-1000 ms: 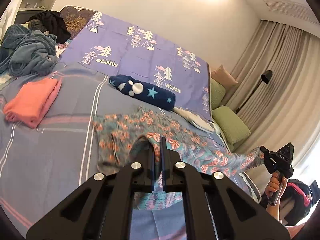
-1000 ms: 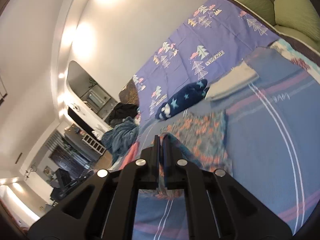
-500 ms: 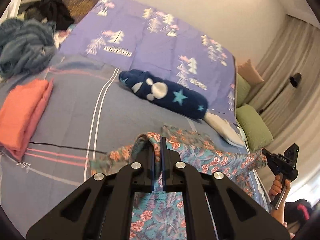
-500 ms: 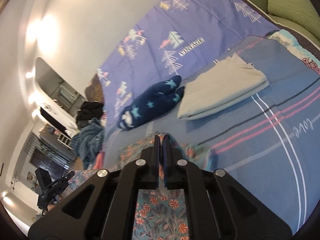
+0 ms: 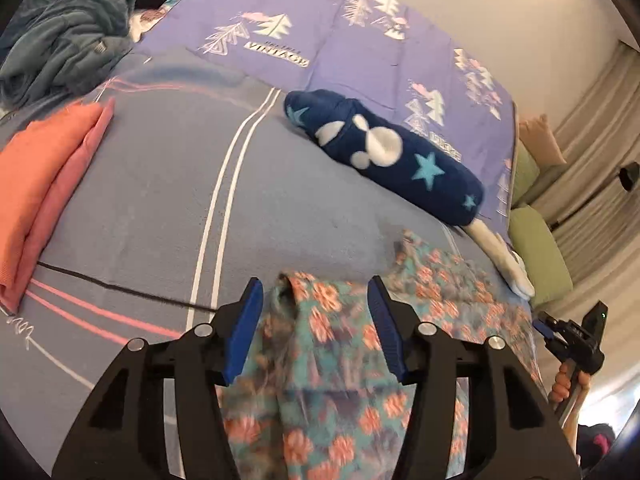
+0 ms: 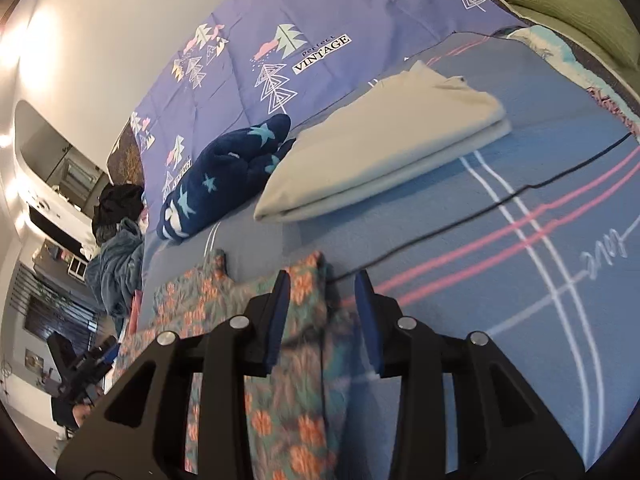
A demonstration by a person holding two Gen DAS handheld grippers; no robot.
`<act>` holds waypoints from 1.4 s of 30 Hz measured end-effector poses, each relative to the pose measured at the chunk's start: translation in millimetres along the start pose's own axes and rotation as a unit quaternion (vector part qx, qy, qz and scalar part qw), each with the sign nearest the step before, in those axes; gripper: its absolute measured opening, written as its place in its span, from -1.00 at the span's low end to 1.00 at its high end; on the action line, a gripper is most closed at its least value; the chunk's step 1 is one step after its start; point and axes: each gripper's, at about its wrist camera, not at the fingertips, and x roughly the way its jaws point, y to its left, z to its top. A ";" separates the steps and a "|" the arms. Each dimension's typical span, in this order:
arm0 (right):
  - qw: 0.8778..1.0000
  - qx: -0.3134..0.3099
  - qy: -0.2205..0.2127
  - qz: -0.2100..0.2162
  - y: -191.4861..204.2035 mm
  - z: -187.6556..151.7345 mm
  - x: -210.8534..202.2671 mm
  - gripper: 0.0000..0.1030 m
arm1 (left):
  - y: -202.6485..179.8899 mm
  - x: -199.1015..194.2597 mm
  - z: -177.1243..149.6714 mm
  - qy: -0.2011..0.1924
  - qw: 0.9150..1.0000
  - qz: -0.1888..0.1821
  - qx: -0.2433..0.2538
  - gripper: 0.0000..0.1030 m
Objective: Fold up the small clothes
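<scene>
A teal garment with orange flowers (image 5: 320, 360) lies spread on the blue striped bed cover (image 5: 160, 200). My left gripper (image 5: 315, 292) hovers over one corner of it. Its jaws are opening, and the cloth lies loose between the blue pads (image 5: 250, 320) without being pressed. In the right wrist view the same floral garment (image 6: 296, 400) lies under my right gripper (image 6: 322, 284). Those jaws are opening too, with a cloth corner slack between them. The right gripper (image 5: 560, 332) also shows at the garment's far corner in the left wrist view, held by a hand.
A folded orange cloth (image 5: 36, 184) lies at the left and a navy star-print roll (image 5: 384, 156) lies ahead. A folded cream cloth (image 6: 380, 140) is close beyond the right gripper. There is a blue blanket heap (image 5: 60, 48), green cushions (image 5: 536, 248) and a thin black cable (image 6: 480, 208).
Both grippers were shut on the garment's corners and carried it forward and down across the bed. Now both stand open and the cloth rests on the cover.
</scene>
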 end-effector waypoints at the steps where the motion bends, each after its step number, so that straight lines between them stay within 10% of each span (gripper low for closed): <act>1: 1.000 -0.004 0.003 0.001 1.2 -1.8 -4.2 -0.31 | 0.6 -4.8 -1.3 0.001 1.000 -0.008 -0.004 0.06; 8: 1.000 -0.022 0.012 0.002 15.0 -6.5 -11.5 -0.15 | -7.9 -8.6 -19.3 0.034 0.999 -0.006 0.013 0.01; 13: 0.999 -0.033 0.036 -0.010 20.8 -8.3 2.7 -0.03 | -14.3 8.0 -22.4 0.054 0.997 0.012 0.047 -0.64; 16: 0.996 -0.062 0.055 -0.013 30.0 -5.7 15.6 -0.94 | -19.7 13.0 -15.2 0.056 0.997 -0.003 0.054 -0.91; 23: 0.999 -0.001 -0.012 0.030 39.5 39.4 18.0 -0.94 | -9.1 13.7 47.9 -0.011 0.999 -0.023 -0.037 -0.91; 25: 1.000 0.004 -0.006 -0.017 38.2 52.1 36.9 -0.75 | -0.1 26.4 65.6 -0.026 0.998 0.009 -0.062 -0.86; 28: 0.999 0.028 0.000 -0.044 26.5 47.1 39.9 -0.10 | 14.3 34.4 69.2 -0.023 0.994 0.026 -0.105 -0.19; 42: 1.000 0.003 0.000 -0.013 -44.0 -109.8 -109.4 0.11 | -6.1 -98.7 -96.3 -0.034 0.999 0.021 0.019 0.26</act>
